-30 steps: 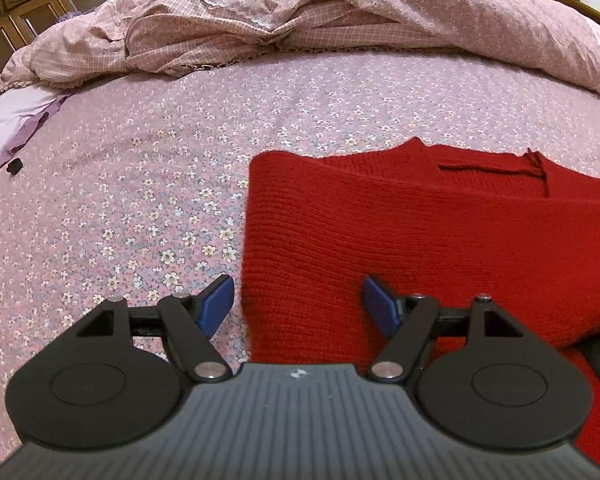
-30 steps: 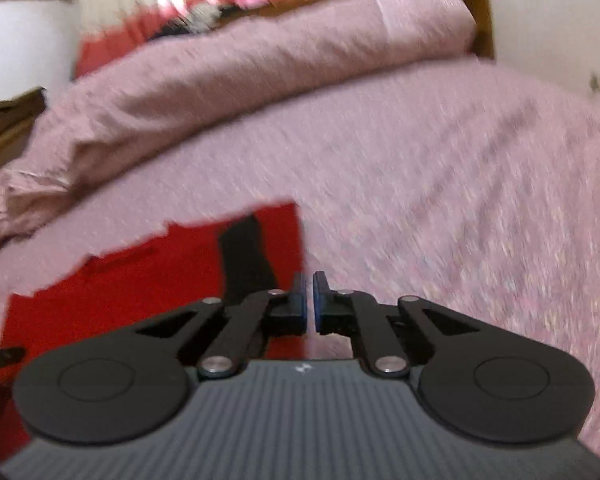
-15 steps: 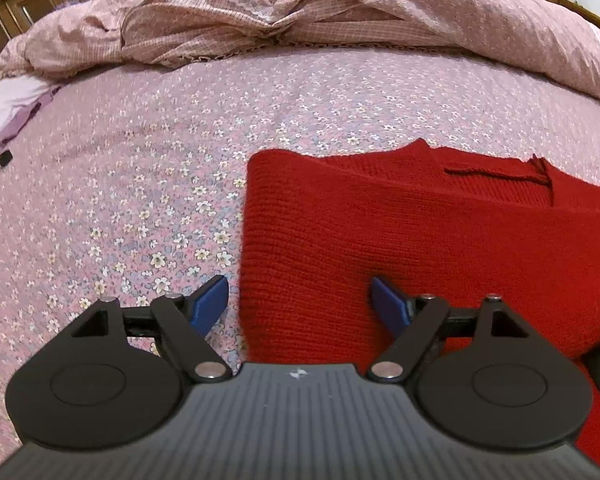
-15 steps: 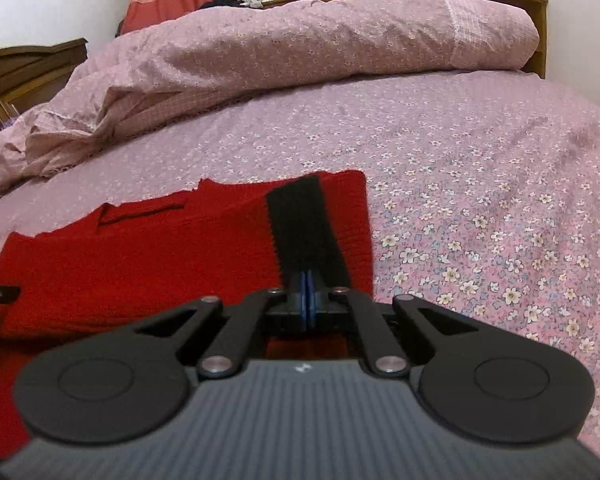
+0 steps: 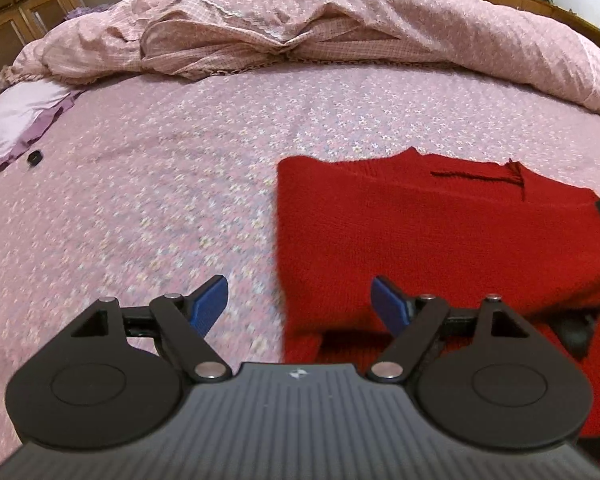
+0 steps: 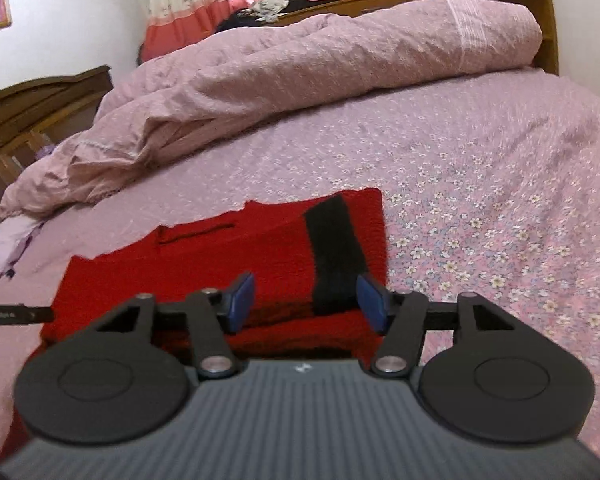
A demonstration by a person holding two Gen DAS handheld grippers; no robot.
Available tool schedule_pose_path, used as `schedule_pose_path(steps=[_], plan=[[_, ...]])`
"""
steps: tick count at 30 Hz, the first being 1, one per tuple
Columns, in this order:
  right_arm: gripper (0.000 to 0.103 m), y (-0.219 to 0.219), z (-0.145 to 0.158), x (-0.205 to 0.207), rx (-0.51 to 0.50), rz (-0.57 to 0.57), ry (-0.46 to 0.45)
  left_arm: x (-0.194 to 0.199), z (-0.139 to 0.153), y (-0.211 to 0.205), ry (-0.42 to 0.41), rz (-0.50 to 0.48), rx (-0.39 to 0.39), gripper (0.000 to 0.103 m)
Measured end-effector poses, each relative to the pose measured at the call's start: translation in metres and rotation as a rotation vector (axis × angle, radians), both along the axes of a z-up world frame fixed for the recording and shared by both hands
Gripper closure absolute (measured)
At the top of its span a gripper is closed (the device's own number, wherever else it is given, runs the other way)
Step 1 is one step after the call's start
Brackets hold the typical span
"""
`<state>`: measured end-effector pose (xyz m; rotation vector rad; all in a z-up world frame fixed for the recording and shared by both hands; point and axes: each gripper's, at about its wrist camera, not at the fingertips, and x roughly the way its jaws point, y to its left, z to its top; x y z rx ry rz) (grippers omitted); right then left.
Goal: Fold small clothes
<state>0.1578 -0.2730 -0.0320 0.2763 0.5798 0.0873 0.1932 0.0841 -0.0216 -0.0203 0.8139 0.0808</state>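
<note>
A red knitted sweater (image 5: 420, 232) lies folded flat on the floral bedsheet; in the right wrist view (image 6: 220, 264) it shows a black band (image 6: 334, 252) along its right side. My left gripper (image 5: 300, 300) is open and empty, hovering over the sweater's near left edge. My right gripper (image 6: 306, 300) is open and empty, just above the sweater's near right part, with the black band between its fingers.
A bunched pink duvet (image 5: 300, 32) lies across the far side of the bed, also in the right wrist view (image 6: 300, 72). A lilac cloth (image 5: 20, 116) and a small black object (image 5: 34, 157) lie at the far left. A wooden headboard (image 6: 40, 100) stands behind.
My right gripper has opened; it was shut over the black band half a second ago. Both grippers have drawn back and up a little from the sweater.
</note>
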Motion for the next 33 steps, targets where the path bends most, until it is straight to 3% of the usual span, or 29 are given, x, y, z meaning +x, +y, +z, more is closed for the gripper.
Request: schedule_pose_path(steps=[16, 33], plan=[[0.043, -0.004, 0.008, -0.07, -0.02, 0.064, 0.117, -0.098, 0.007, 0.03, 0.03, 0.029, -0.03, 0.02], [0.043, -0.022, -0.019, -0.142, 0.01, 0.029, 0.223, -0.166, -0.018, 0.033, 0.096, 0.013, -0.081, 0.02]])
